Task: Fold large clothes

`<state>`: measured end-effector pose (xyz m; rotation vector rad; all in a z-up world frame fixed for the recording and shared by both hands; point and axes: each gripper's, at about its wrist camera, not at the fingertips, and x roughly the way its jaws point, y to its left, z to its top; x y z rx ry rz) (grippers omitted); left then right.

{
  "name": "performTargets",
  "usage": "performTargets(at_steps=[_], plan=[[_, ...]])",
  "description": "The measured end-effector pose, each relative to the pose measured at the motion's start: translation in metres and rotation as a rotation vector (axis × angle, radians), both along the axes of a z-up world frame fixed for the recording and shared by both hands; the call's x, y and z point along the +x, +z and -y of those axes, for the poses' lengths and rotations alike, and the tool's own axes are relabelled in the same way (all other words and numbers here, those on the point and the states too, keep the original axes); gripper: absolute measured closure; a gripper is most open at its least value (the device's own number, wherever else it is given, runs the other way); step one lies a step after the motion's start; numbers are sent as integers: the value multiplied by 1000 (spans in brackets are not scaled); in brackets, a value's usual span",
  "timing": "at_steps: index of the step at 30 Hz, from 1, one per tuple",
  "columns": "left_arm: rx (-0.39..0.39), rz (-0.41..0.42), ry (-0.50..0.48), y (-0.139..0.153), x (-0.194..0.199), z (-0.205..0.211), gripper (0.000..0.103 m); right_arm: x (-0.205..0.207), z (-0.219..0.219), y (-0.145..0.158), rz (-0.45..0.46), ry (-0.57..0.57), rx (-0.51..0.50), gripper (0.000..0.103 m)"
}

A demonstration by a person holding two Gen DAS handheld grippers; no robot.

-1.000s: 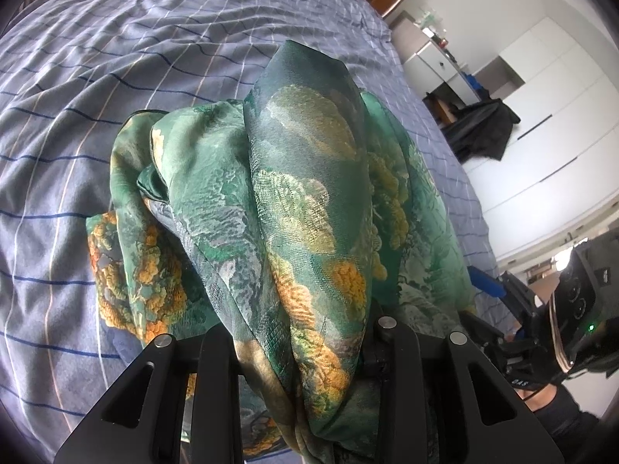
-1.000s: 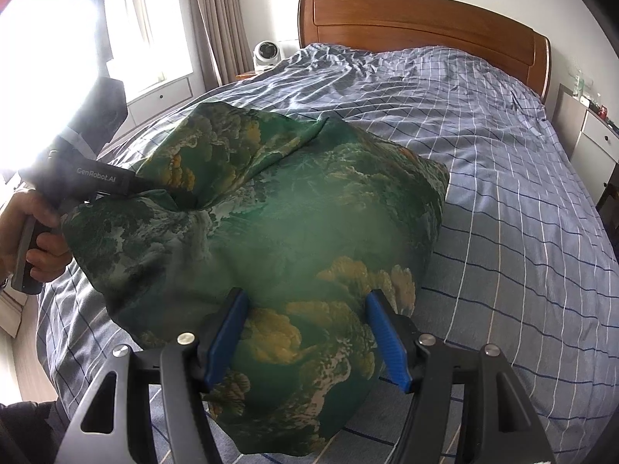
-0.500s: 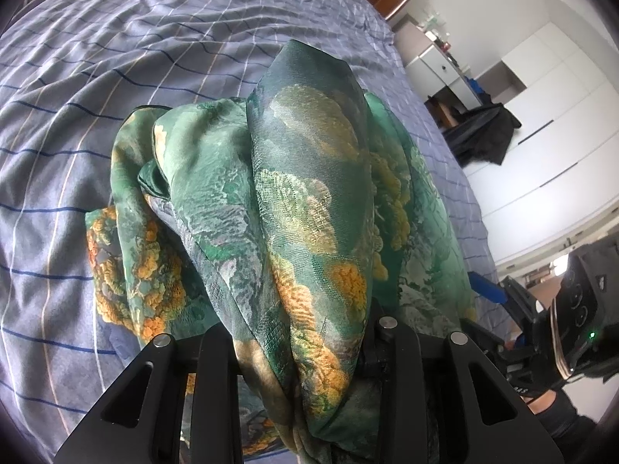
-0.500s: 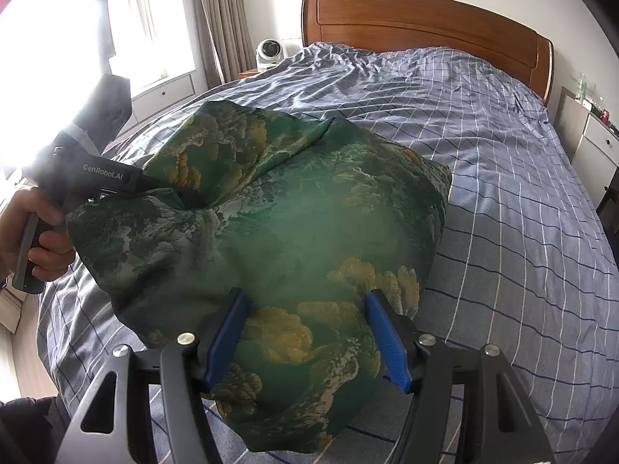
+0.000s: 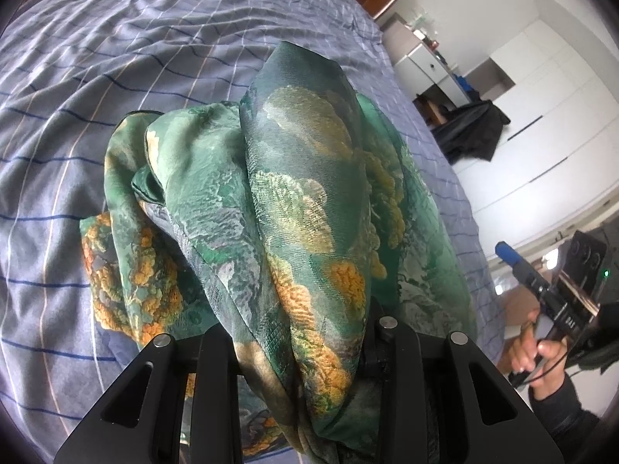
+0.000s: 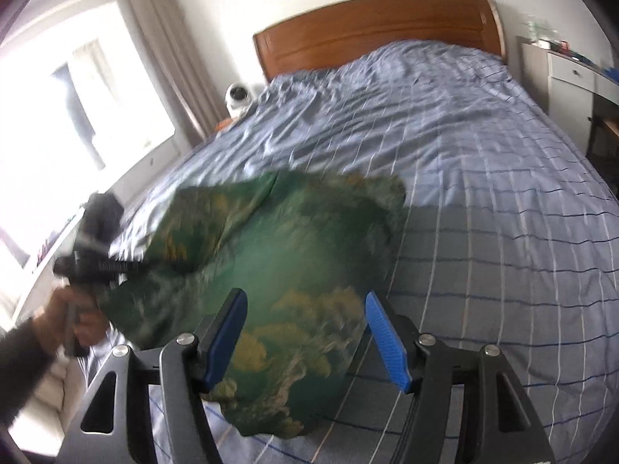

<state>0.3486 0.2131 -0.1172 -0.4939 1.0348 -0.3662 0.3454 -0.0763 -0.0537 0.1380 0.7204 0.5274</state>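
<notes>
A green silky garment [image 5: 301, 201] with orange and gold print is bunched over the bed. My left gripper [image 5: 301, 352] is shut on a thick fold of it, and the cloth drapes over the fingers and hides the tips. In the right wrist view the garment [image 6: 278, 270] hangs from the left gripper [image 6: 96, 266] at the left and lies below my right gripper [image 6: 305, 332]. The right gripper's blue pads [image 6: 383, 336] stand wide apart, holding nothing. The right gripper also shows at the right edge of the left wrist view [image 5: 541, 290].
The bed [image 6: 483, 201] has a blue checked cover and a wooden headboard [image 6: 379, 27]. A white fan [image 6: 238, 96] and a bright window are at the left. A white bedside cabinet [image 6: 572, 73] and wardrobe [image 5: 541, 116] stand at the right, with dark clothing [image 5: 472, 127] draped there.
My right gripper has let go of the garment and pulled up and back from it; the right wrist view is motion blurred. My left gripper keeps its hold and has barely moved.
</notes>
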Motion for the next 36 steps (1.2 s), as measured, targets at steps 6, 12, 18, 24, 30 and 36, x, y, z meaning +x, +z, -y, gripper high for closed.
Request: performTargets(at_steps=[6,12,18,24,30,36], plan=[[-24,22,4,-1,-4,-7,72,6,-31,5,20,96,-25,37],[-32,27,33,-10,-19,-33,73,6,-93,-34,6,227,-134,37],[-81,-1,74,-48,-25,-47,72,7,-128,-85,-27,222,-231,36],[-133,3,68,-42,-29,-56,66,9,-130,-79,-36,237,-265,36],[-137,4,55,-30,-33,-56,62,44,-144,-13,-59,250,-244,36],[-94,-7,74,-18,-39,-58,51,120,-200,-9,-139,228,-279,36]])
